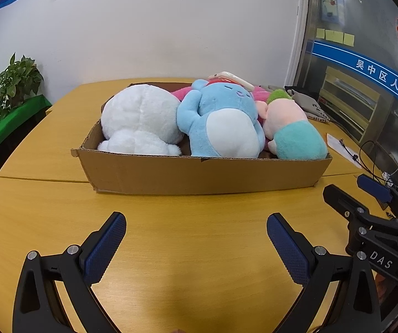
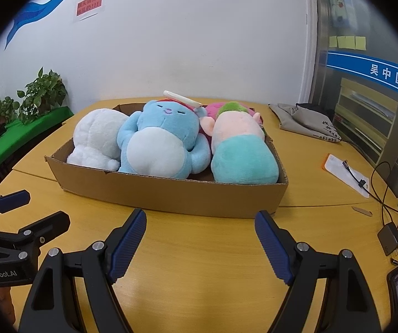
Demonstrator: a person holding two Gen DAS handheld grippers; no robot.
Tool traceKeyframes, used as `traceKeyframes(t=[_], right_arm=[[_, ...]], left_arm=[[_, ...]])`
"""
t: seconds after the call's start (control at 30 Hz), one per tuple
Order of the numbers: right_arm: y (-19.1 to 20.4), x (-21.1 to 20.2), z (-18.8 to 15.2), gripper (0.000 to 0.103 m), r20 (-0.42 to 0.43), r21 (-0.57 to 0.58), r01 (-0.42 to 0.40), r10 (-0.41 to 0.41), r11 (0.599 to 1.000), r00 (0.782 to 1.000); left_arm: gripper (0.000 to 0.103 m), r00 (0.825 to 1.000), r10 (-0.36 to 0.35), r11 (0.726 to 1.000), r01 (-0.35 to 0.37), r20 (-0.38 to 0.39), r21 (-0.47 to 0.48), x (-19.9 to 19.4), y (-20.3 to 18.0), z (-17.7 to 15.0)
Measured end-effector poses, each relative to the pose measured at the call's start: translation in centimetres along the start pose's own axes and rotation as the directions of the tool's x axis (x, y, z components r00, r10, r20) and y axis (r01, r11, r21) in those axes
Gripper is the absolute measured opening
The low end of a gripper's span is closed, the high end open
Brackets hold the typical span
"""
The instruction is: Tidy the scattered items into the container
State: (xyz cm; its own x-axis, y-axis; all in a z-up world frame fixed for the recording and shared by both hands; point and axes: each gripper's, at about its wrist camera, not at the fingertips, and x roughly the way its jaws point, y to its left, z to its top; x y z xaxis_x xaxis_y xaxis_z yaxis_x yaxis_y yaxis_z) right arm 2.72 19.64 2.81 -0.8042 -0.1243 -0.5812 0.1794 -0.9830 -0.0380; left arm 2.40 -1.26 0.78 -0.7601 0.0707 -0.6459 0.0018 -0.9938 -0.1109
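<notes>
A shallow cardboard box (image 1: 199, 174) (image 2: 171, 191) sits on the yellow wooden table. Inside lie a white plush (image 1: 140, 119) (image 2: 96, 136), a blue plush with a white belly (image 1: 221, 122) (image 2: 160, 141), and a pink and teal plush with green hair (image 1: 296, 133) (image 2: 240, 149). A pink plush (image 1: 182, 91) lies behind them, with a white flat object (image 2: 182, 98) on top. My left gripper (image 1: 196, 219) (image 2: 35, 208) stands open over bare table in front of the box. My right gripper (image 2: 200, 216) (image 1: 348, 186) is open too, with nothing between its fingers.
A grey cloth bag (image 2: 304, 122) lies at the back right. A white card (image 2: 346, 173), cables and small black devices (image 2: 390, 237) sit along the table's right edge. Potted plants (image 2: 43, 91) on a green ledge stand to the left. A white wall is behind.
</notes>
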Motion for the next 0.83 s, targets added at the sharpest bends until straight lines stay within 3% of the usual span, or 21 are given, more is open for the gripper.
traceKeyframes(t=[0.37,0.83], right_arm=[[-0.6,0.2,-0.3,0.081,-0.001,0.020,0.013,-0.013,1.000,1.000],[-1.4,0.6,-0.9,0.081,-0.014,0.033,0.019,-0.019,0.999,1.000]], left_arm=[[0.103,1.000,-0.020,1.000,0.020,-0.020,0.000,0.6,-0.5,-0.1],[0.103,1.000,0.006,1.000,-0.006,0.001,0.005,0.5,-1.3,-0.3]])
